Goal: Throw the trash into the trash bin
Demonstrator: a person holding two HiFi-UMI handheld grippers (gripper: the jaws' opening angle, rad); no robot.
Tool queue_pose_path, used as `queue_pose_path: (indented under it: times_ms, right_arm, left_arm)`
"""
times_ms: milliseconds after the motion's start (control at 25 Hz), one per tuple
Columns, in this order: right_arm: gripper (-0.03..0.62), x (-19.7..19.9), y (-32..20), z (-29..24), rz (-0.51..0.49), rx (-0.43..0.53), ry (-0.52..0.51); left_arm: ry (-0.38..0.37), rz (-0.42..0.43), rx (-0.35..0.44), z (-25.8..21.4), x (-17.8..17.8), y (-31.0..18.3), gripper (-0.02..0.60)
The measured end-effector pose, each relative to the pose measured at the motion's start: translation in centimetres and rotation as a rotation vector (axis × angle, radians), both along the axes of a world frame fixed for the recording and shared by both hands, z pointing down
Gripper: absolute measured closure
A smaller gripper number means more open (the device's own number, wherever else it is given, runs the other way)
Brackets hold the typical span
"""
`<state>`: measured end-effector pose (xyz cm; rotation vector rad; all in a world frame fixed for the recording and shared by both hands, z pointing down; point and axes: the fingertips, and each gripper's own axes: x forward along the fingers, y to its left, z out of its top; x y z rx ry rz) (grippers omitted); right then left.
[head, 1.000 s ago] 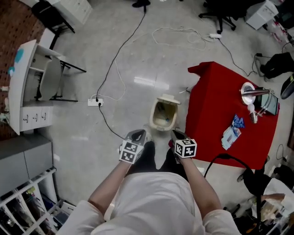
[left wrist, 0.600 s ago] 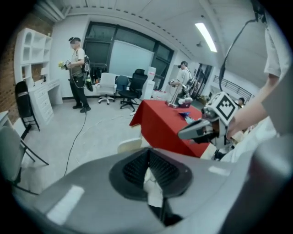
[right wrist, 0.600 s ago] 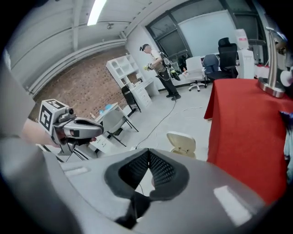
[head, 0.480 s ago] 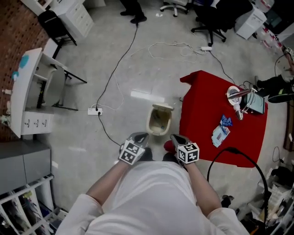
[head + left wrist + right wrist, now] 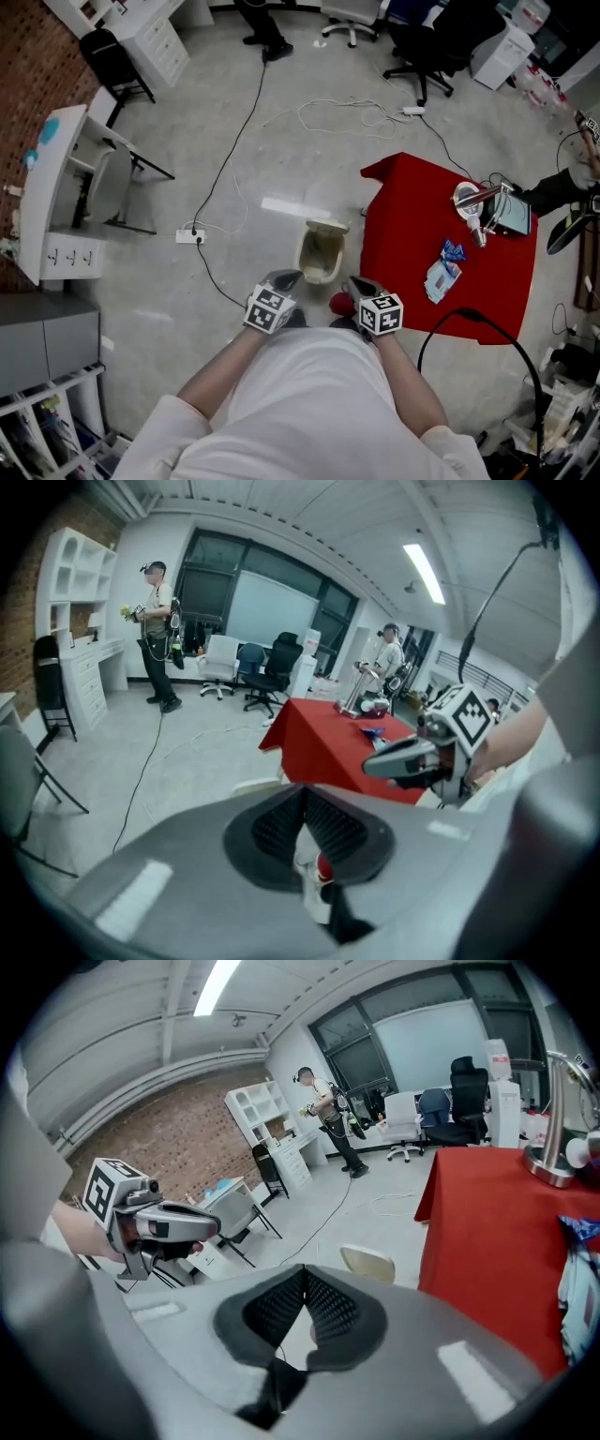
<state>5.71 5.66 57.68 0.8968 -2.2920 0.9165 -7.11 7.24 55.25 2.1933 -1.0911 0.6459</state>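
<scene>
Trash lies on red desk, unpicked; trash bin alongside; left gripper, right gripper closed, empty.

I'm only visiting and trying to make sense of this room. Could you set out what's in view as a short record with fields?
Left gripper: jaws together; a small white-and-red bit shows behind them, and I can't tell what it is
Right gripper: jaws together, nothing held
Trash bin: on the floor ahead of both grippers, lid open
Table: covered in red cloth, right of the bin
Trash: blue-and-white wrappers lying on the table
</scene>
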Motion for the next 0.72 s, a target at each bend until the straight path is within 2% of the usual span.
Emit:
queue_pose_path:
  times_ms: [240,440,720]
  right_arm:
    - [0.594,0.5,0.1,-0.5,0.016,0.001,0.001]
    - [0.594,1.5,0.1,-0.8,0.037,0.007,0.007]
    - [0.594,7.1,0.0,-0.6,0.112,-0.002,0.020]
  left_arm:
    - [-0.005,0.017,0.010,-0.5,0.1,-0.4,0.577]
    - [-0.004,0.048,0.007,-0.9,1.6,-0.8,0.577]
    - [0.000,0.085,0.010,-1.3,5.9,-1.7,0.577]
